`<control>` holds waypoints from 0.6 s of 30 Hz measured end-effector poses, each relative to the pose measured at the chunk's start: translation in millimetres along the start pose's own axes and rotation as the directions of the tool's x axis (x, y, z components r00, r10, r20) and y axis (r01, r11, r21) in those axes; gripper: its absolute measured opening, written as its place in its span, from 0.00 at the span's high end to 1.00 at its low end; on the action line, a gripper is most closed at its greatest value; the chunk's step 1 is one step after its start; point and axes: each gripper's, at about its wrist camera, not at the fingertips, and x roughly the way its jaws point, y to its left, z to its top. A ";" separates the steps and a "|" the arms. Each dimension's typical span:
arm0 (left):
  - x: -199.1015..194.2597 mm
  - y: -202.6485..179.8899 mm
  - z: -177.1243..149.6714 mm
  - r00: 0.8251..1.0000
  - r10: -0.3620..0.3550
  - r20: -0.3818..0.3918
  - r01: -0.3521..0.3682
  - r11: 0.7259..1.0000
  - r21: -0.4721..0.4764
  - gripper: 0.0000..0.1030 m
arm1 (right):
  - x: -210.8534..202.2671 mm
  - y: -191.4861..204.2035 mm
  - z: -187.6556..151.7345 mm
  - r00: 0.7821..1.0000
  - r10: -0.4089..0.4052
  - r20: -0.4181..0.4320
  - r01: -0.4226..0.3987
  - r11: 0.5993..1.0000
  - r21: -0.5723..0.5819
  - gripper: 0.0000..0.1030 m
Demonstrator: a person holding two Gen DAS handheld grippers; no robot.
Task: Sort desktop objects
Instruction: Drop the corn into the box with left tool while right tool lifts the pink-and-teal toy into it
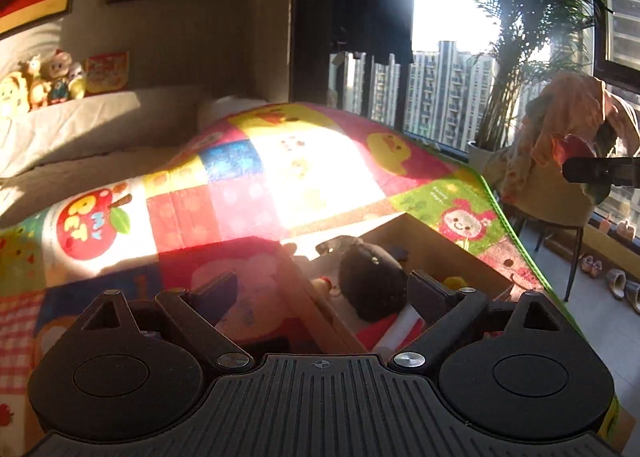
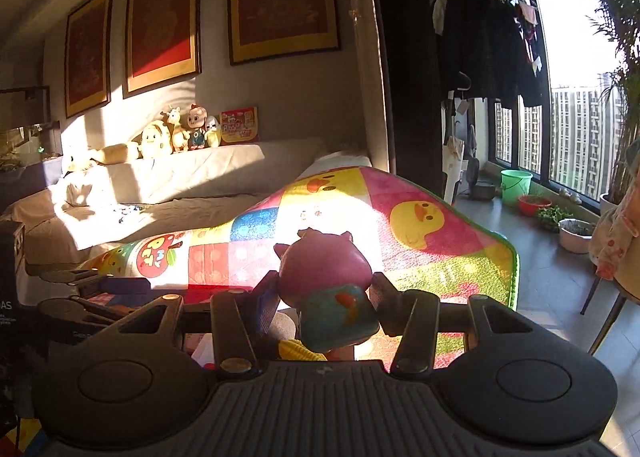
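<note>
Right wrist: colourful mat beyond toy.

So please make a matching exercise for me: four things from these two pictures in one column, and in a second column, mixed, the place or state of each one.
Things:
1. pink pig toy
2. dark plush toy
3. left gripper
4. green bucket

Places or states:
A. lying in the cardboard box
B. standing on the floor by the window
C. clamped between the fingers of the right gripper
D. jaws wide apart, nothing between them

Pairs: 1-C, 2-A, 3-D, 4-B
</note>
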 end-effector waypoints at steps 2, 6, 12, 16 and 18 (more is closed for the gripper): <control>-10.6 17.8 -17.2 0.999 0.043 -0.028 -0.043 0.999 -0.030 0.07 | 18.0 5.3 -4.1 0.999 0.017 -0.041 -0.017 1.000 0.009 0.53; -30.6 46.1 -54.3 0.993 0.074 -0.093 -0.084 0.990 -0.113 0.06 | 53.3 21.9 -13.6 0.994 0.018 -0.112 -0.018 1.000 0.002 0.53; -47.6 58.9 -93.4 0.985 0.099 -0.141 -0.116 0.986 -0.118 0.05 | 90.6 33.1 -22.4 0.982 -0.013 -0.190 0.018 1.000 0.025 0.36; -56.5 56.5 -102.9 0.985 0.116 -0.126 -0.126 0.989 -0.077 0.03 | 87.9 38.4 -19.0 0.982 -0.014 -0.187 0.018 1.000 0.021 0.36; -59.7 56.1 -104.3 0.988 0.103 -0.116 -0.113 0.990 -0.083 0.03 | 86.6 44.5 -19.5 0.983 -0.025 -0.184 0.024 1.000 -0.005 0.36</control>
